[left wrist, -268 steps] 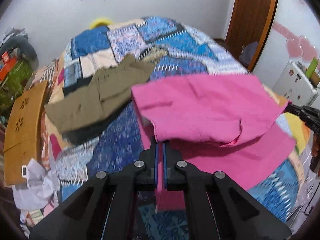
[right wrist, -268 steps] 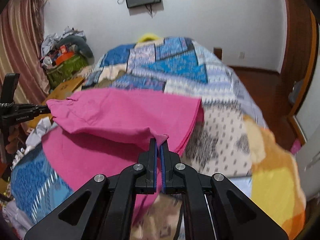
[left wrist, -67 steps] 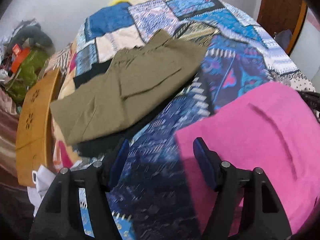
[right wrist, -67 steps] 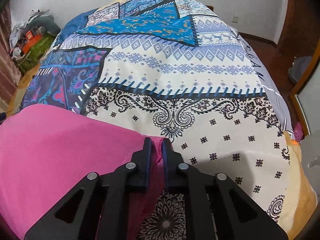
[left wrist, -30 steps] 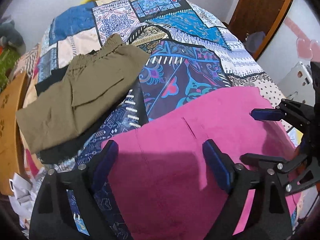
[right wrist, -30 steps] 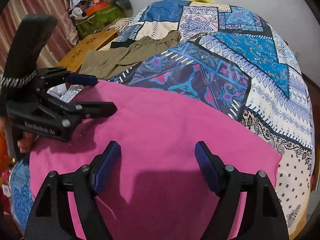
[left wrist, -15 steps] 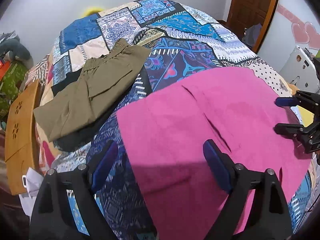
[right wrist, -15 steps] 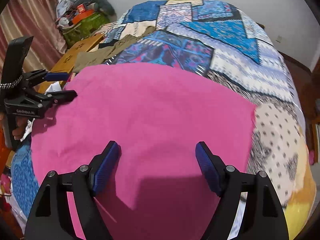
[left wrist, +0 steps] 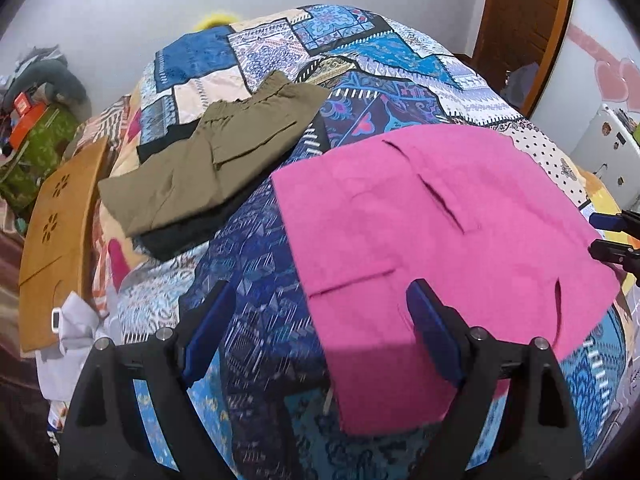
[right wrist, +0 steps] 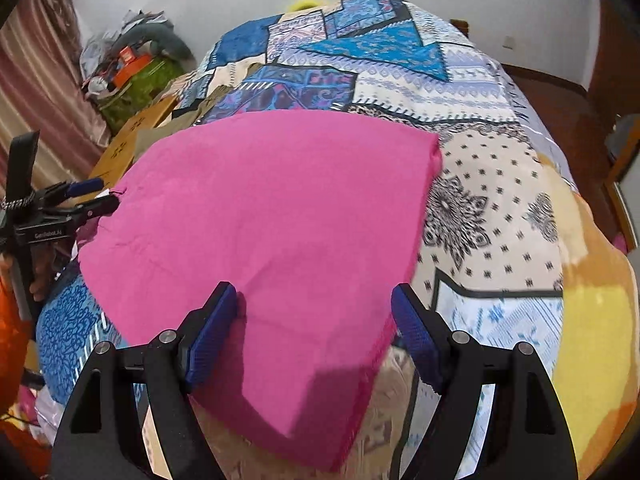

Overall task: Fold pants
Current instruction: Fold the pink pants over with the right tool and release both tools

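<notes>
The pink pants (left wrist: pixel 440 240) lie folded flat on the patchwork quilt (left wrist: pixel 256 256), with pocket slits facing up. My left gripper (left wrist: pixel 316 306) hovers open over their near left edge, touching nothing. In the right wrist view the same pink pants (right wrist: pixel 280 220) fill the middle, and my right gripper (right wrist: pixel 314 306) stands open above their near right corner, empty. Each gripper shows in the other's view: the right gripper (left wrist: pixel 608 236) beside the pants' right edge, the left gripper (right wrist: pixel 80 196) at their left edge, held by a hand (right wrist: pixel 40 268).
Olive pants (left wrist: pixel 216 160) lie folded on a dark garment (left wrist: pixel 180 236) at the back left of the bed. A wooden board (left wrist: pixel 52 248) and white crumpled stuff (left wrist: pixel 76 328) sit off the left side. A door (left wrist: pixel 520 20) and a white cabinet (left wrist: pixel 600 152) stand at right.
Both grippers held the pink pants up at first, then let go and opened. Over the last second both have drawn back and apart, and the pants lie still.
</notes>
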